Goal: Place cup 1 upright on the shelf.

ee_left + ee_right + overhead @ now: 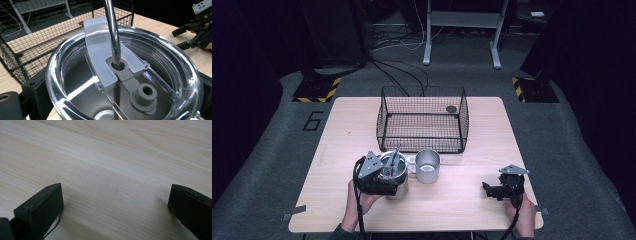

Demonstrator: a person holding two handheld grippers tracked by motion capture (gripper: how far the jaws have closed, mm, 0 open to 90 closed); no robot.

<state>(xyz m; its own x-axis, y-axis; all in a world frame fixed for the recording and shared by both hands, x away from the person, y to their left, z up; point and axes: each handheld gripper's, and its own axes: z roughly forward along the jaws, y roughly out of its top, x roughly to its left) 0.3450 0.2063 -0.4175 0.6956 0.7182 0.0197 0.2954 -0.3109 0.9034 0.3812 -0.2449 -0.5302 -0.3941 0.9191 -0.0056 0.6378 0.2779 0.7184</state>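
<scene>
A steel tumbler stands at the table's front left, and my left gripper is shut on its body. The left gripper view looks down on its clear lid. A metal straw passes through the lid's grey gasket and leans a little. Just to the right of the tumbler stands an open steel cup with no lid. My right gripper rests low over the bare wood at the front right. Its jaws are wide apart in the right gripper view, with nothing between them.
A black wire basket stands behind the two cups, mid-table, with a small dark round thing at its back right. Bare table lies between the grippers. The right gripper also shows far off in the left gripper view.
</scene>
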